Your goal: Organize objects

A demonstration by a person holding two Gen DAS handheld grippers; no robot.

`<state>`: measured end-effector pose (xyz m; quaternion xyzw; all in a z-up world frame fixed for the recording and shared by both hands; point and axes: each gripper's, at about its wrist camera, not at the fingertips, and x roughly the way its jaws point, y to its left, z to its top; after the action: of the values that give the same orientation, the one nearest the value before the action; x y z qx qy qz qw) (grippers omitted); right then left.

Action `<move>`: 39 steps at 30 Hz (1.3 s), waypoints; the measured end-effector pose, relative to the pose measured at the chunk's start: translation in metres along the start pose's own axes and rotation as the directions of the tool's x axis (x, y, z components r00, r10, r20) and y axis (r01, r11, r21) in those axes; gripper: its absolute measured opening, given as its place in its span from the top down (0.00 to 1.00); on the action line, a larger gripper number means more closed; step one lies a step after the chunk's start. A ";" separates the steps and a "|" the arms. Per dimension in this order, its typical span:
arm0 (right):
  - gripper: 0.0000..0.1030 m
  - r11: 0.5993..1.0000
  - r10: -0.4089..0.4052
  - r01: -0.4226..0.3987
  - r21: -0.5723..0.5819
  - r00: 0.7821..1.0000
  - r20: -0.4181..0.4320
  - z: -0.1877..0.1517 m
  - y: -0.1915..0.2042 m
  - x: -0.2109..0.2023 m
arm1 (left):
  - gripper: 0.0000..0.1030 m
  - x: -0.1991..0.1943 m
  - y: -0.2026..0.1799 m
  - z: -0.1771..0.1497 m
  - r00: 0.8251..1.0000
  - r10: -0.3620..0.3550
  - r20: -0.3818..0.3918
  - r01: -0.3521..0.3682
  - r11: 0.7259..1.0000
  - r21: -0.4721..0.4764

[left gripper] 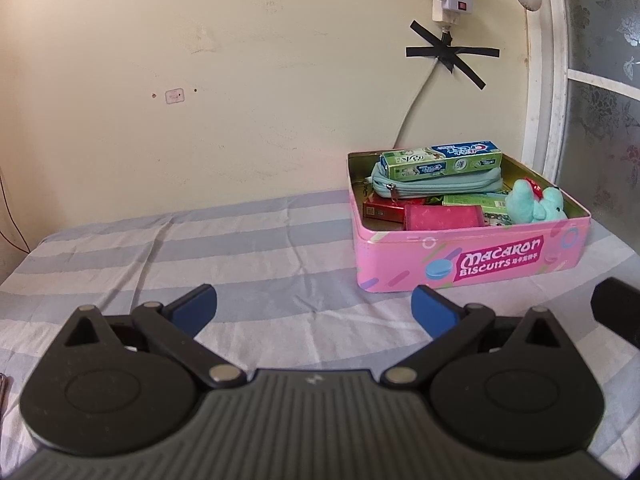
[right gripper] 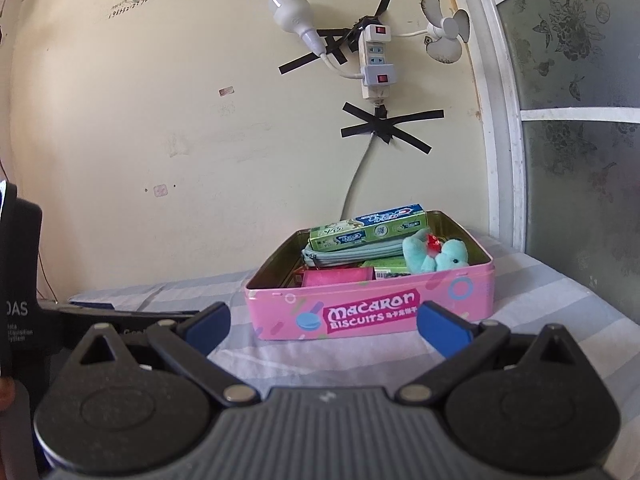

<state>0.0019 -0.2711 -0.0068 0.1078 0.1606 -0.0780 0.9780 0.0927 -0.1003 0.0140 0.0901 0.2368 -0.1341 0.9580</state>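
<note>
A striped cloth (left gripper: 248,248) covers the table, bare but for the pink biscuit tin (right gripper: 372,312) by the wall, already packed: toothpaste box (right gripper: 368,227) on top of a zip pouch (right gripper: 352,256), a teal plush toy (right gripper: 436,254) against the near wall, a pink wallet (right gripper: 334,278) beside it. My left gripper (left gripper: 314,308) and right gripper (right gripper: 322,326) both hang spread and empty, short of the tin. I judge the sorting nearly finished; next, I look for any stray item.

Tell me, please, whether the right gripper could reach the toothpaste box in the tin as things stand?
Probably yes: the right gripper is open and empty, facing the pink tin, and the toothpaste box lies on top, uncovered.
</note>
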 end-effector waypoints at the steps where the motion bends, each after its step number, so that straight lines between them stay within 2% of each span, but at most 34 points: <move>1: 0.00 1.000 -0.002 0.002 0.003 1.000 0.000 0.000 -0.001 0.000 | 0.00 0.000 -0.001 0.000 1.000 0.013 0.000 -0.013 1.000 0.007; 4: 0.00 1.000 -0.009 0.009 0.018 1.000 -0.002 0.000 -0.002 0.001 | 0.00 0.003 -0.001 -0.001 0.999 0.041 -0.015 -0.040 0.999 0.019; 10: 0.00 0.999 -0.017 0.017 0.044 1.000 -0.005 -0.001 -0.007 0.002 | 0.00 0.005 -0.001 -0.002 0.998 0.013 -0.063 -0.012 1.000 0.011; 39: 0.00 0.996 -0.019 0.022 0.088 0.999 -0.041 -0.006 -0.013 0.010 | 0.00 0.008 -0.013 -0.008 0.993 -0.012 -0.118 0.017 0.999 0.047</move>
<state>0.0071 -0.2831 -0.0177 0.1507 0.1775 -0.0928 0.9681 0.0922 -0.1127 0.0011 0.1193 0.2901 -0.1413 0.9390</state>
